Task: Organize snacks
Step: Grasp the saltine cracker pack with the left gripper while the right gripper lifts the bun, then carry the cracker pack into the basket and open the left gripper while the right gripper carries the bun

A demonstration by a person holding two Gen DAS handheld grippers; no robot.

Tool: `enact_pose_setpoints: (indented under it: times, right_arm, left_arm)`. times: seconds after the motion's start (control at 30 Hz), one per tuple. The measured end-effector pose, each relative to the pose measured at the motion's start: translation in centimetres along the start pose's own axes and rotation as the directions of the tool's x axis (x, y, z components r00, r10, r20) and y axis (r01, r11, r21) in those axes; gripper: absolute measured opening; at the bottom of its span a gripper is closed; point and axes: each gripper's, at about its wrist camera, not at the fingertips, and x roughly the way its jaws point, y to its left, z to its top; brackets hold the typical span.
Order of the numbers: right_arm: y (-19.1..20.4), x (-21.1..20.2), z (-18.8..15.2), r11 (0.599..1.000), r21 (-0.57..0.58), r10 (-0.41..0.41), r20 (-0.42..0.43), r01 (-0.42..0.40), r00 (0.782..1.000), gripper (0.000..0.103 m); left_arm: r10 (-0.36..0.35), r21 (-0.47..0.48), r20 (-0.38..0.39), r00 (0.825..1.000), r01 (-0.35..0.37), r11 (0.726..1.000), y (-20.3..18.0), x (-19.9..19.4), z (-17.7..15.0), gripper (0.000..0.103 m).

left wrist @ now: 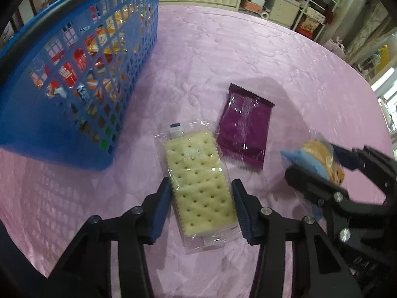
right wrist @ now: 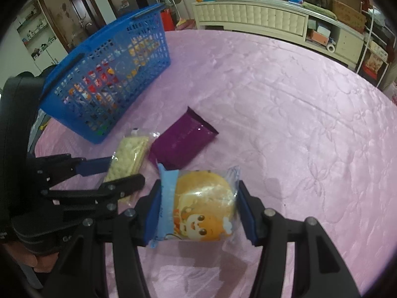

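A clear pack of pale crackers [left wrist: 196, 159] lies flat on the pink tablecloth, and my left gripper [left wrist: 201, 182] is shut on it, its blue pads against the pack's two long sides. The right wrist view shows the same cracker pack [right wrist: 129, 149] between the left gripper's [right wrist: 119, 171] fingers. My right gripper [right wrist: 198, 186] is shut on a round bun in a blue and orange wrapper [right wrist: 203, 213], held just above the cloth. A purple foil packet [left wrist: 242, 134] lies loose beside the crackers. A blue mesh basket [left wrist: 139, 57] holding several snack packs stands at the left.
The pink cloth-covered table [right wrist: 285, 124] stretches far to the right and back. A white cabinet [right wrist: 248, 17] and cluttered shelves stand beyond the far edge. A person's hand [right wrist: 32, 260] holds the left gripper at the lower left.
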Motion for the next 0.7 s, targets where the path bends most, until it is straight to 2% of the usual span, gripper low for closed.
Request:
enact_pose_setpoints:
  times: [0.2, 0.4, 0.7]
  right_arm:
    - [1.8, -0.7, -0.9, 1.0, 0.0, -0.032, -0.011, 0.032, 0.999, 0.061]
    - [3.8, -3.1, -1.2, 0.997, 0.02, -0.07, 0.007, 0.07, 0.998, 0.061]
    - [6.6, -7.9, -0.3, 0.993, 0.076, -0.092, 0.087, 0.085, 0.992, 0.061]
  left_arm:
    - [-0.055, 0.04, 0.01, 0.998, 0.054, 0.998, 1.3, -1.4, -1.6, 0.046]
    - [-0.106, 0.081, 0.08, 0.991, 0.1, 0.992, 2.4, -4.9, -2.1, 0.046]
    - [-0.174, 0.162, 0.192, 0.966, 0.144, 0.976, 4.6, -11.1, -3.4, 0.046]
